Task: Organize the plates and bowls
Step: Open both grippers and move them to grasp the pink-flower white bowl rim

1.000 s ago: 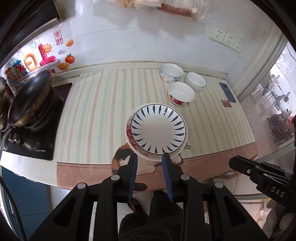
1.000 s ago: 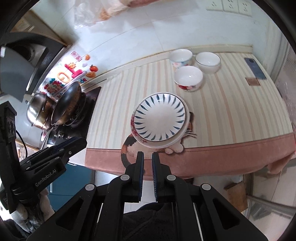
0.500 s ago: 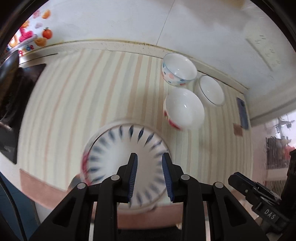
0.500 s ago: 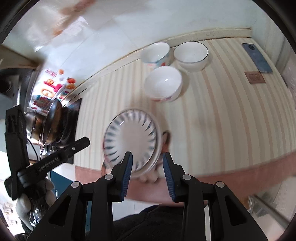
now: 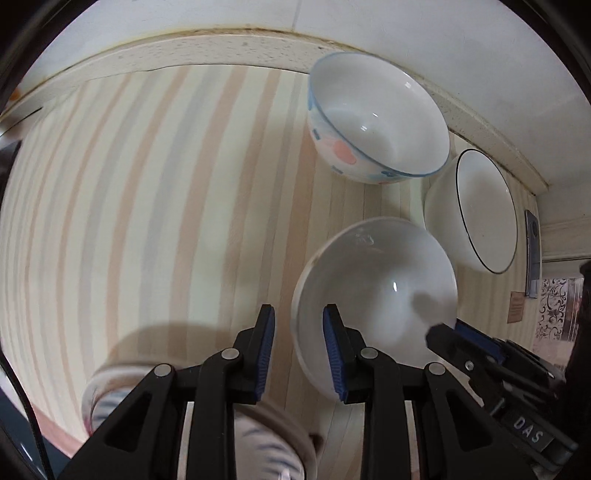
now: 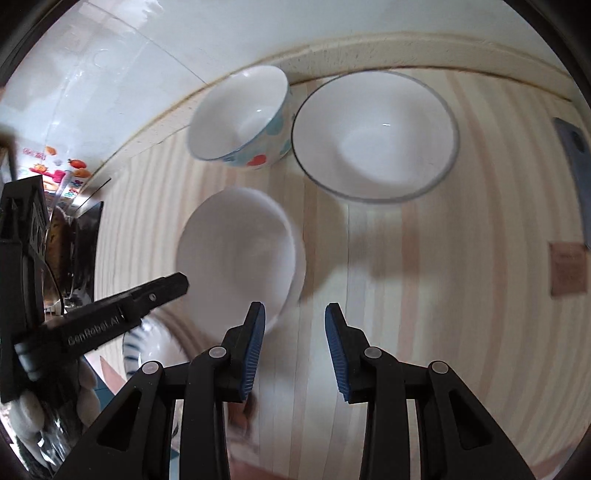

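Three bowls stand on the striped mat. The nearest white bowl (image 5: pixel 376 295) (image 6: pixel 240 254) sits just ahead of both grippers. My left gripper (image 5: pixel 298 347) is open, its jaws straddling that bowl's left rim. My right gripper (image 6: pixel 294 343) is open and empty, just right of the same bowl. Behind it are a bowl with blue rim and coloured spots (image 5: pixel 373 118) (image 6: pixel 240 118) and a dark-rimmed white bowl (image 5: pixel 476 214) (image 6: pixel 376 136). The blue-patterned plates (image 5: pixel 199 439) (image 6: pixel 147 350) lie partly hidden under the grippers.
The striped mat (image 5: pixel 147 221) runs to the tiled wall (image 5: pixel 406 29) behind the bowls. A dark phone (image 5: pixel 532 254) (image 6: pixel 576 173) and a small brown card (image 6: pixel 567 267) lie at the right. A stove with pans (image 6: pixel 62 243) is at the left.
Both grippers have moved forward over the plates, close to the nearest white bowl. The right gripper has opened from nearly shut to wide.
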The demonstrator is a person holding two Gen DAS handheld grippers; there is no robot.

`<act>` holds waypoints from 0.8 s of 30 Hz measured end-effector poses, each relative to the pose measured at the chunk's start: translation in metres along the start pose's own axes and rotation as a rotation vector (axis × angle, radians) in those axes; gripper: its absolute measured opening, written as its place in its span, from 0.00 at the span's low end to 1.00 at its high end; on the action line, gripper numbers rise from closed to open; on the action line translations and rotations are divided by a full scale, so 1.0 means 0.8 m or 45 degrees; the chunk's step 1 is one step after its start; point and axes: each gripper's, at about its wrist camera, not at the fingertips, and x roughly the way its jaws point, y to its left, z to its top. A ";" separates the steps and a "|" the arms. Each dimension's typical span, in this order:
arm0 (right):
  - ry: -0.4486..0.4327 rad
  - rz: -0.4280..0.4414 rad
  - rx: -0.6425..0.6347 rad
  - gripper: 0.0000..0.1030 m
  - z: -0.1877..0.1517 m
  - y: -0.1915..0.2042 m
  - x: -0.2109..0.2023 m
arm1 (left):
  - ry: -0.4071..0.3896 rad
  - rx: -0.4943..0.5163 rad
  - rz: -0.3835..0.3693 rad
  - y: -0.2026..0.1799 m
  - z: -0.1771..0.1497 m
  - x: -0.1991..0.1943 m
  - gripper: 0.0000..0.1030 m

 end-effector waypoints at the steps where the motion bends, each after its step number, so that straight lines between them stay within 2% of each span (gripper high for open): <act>1: 0.006 0.029 0.010 0.33 0.010 -0.003 0.010 | -0.009 0.012 -0.009 -0.002 0.001 0.002 0.19; 2: 0.007 0.045 0.015 0.25 0.014 -0.005 0.016 | -0.016 0.023 -0.019 -0.004 0.002 0.002 0.19; 4: 0.027 0.047 0.011 0.16 0.023 -0.006 0.030 | -0.023 0.040 0.010 -0.009 0.004 0.001 0.19; 12: 0.038 0.042 0.016 0.15 0.014 -0.012 0.027 | -0.031 0.083 0.005 -0.030 -0.012 -0.016 0.19; 24: 0.038 0.042 0.028 0.15 -0.069 -0.038 -0.036 | -0.051 0.223 -0.006 -0.085 -0.091 -0.039 0.19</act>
